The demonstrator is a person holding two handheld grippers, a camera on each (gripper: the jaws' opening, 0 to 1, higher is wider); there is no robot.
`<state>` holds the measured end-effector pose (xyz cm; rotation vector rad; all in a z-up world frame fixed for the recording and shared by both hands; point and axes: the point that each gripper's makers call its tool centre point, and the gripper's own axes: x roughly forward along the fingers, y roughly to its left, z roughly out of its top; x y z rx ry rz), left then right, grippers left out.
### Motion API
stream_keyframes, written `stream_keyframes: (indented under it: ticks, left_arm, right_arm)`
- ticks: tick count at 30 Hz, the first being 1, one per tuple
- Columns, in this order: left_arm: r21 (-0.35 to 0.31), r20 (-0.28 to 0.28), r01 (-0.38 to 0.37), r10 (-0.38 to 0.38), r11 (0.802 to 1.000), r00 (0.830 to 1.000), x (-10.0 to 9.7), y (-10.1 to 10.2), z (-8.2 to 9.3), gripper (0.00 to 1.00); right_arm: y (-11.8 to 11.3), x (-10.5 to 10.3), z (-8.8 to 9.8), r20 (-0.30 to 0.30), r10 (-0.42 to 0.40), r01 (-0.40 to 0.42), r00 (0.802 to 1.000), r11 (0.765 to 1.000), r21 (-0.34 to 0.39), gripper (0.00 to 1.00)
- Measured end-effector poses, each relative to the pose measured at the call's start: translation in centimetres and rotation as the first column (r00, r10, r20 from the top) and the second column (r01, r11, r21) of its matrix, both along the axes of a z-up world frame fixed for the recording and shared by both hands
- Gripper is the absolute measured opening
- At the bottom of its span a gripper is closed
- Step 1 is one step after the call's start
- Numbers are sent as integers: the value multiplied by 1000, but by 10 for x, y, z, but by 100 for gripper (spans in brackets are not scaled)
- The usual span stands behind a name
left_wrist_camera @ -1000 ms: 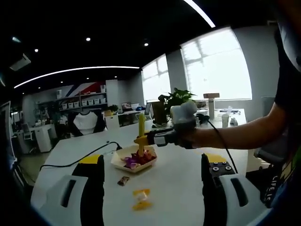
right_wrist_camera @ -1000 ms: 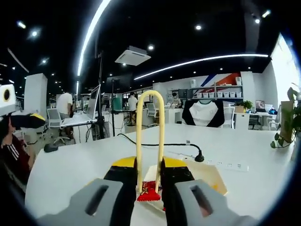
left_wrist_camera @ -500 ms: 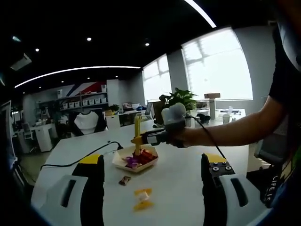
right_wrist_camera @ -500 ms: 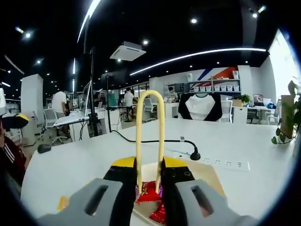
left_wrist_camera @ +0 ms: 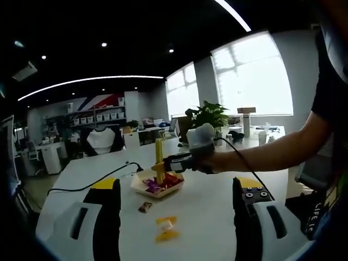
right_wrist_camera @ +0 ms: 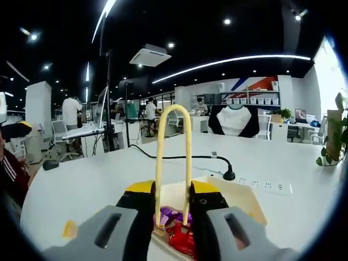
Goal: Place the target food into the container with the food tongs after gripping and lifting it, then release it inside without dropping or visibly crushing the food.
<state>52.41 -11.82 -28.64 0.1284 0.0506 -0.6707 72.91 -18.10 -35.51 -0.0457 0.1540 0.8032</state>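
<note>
Since a second ago the right gripper (right_wrist_camera: 173,217) has lowered the yellow tongs (right_wrist_camera: 173,163) clamped between its jaws down into the paper tray (left_wrist_camera: 157,185), where red and purple wrapped candies (right_wrist_camera: 176,225) lie under the tips, probably so one can be let go gently. The left gripper (left_wrist_camera: 174,217) hangs wide and empty above the white table (left_wrist_camera: 206,217), near two loose candies (left_wrist_camera: 165,228), in an open office with a plant (left_wrist_camera: 205,115) and bright windows far right.

Tray (left_wrist_camera: 142,187) sitting mid-frame on table (left_wrist_camera: 206,217), candies (left_wrist_camera: 161,183) lying inside; two wrapped candies (left_wrist_camera: 165,228) lying below it; plant (left_wrist_camera: 205,115) standing behind, upper right.
</note>
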Motion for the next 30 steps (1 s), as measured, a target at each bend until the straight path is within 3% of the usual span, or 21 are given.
stream_keyframes:
  ticks: [10, 18, 19, 20, 22, 27, 30]
  left_arm:
    - [2, -4, 0, 0, 1000, 1000, -2, -1, -2, 90]
    - [1, -2, -3, 3, 1000, 1000, -2, 1, 0, 90]
    - [1, -2, -4, 4, 1000, 1000, -3, 1, 0, 90]
    - [1, -2, -5, 5, 1000, 1000, -3, 1, 0, 90]
    - [1, -1, -6, 6, 1000, 1000, -3, 2, 1, 90]
    - [0, -1, -12, 12, 1000, 1000, -3, 5, 1, 90]
    - [1, -2, -14, 14, 1000, 1000, -2, 6, 1, 90]
  right_arm:
    - [25, -15, 12, 46, 65, -65, 997, 998, -2, 21]
    - [46, -26, 27, 82, 143, -146, 986, 988, 44, 21]
    - [55, -32, 32, 58, 182, -187, 982, 976, 108, 22]
    - [59, -36, 34, 74, 214, -222, 974, 968, 117, 22]
    - [66, -39, 33, 105, 267, -275, 958, 959, 73, 22]
    - [84, -54, 26, 110, 427, -432, 898, 901, 32, 22]
    - [86, -49, 21, 98, 447, -450, 889, 893, 3, 22]
